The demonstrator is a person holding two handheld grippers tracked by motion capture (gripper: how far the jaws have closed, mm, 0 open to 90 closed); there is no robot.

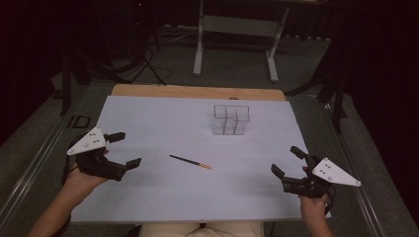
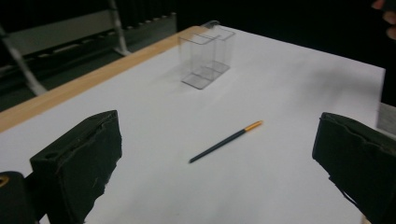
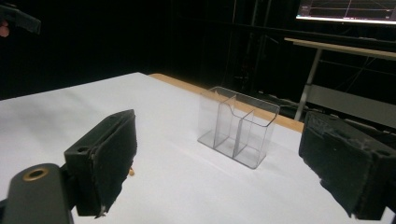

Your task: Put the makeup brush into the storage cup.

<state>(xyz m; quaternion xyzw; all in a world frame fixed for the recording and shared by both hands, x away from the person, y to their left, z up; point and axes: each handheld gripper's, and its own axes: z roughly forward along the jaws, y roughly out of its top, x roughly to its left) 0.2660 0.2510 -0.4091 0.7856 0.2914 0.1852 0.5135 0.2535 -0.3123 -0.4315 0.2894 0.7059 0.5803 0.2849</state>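
left gripper (image 1: 123, 149): jaws spread wide, nothing between them, touching nothing. Held at the left edge of the white sheet (image 1: 163, 197), jaws pointing toward the table's middle.
right gripper (image 1: 287, 160): jaws also wide apart, empty, no contact with anything. Held at the right edge of the sheet, jaws pointing up and left toward the middle.
pencil (image 1: 190, 162): dark shaft with an orange end, lying flat on the sheet about midway between the two grippers, well apart from both. In the left gripper view it sits in the gap between the jaws, farther out on the table (image 2: 226, 141).
clear holder (image 1: 230, 119): transparent box with compartments, standing upright on the far half of the sheet, beyond the pencil and apart from it. The right gripper view looks at it between the jaws (image 3: 237, 125).
table edge (image 1: 197, 92): bare wood strip showing along the far side, behind the sheet.
hands: one on each gripper, forearms coming in from the near side.
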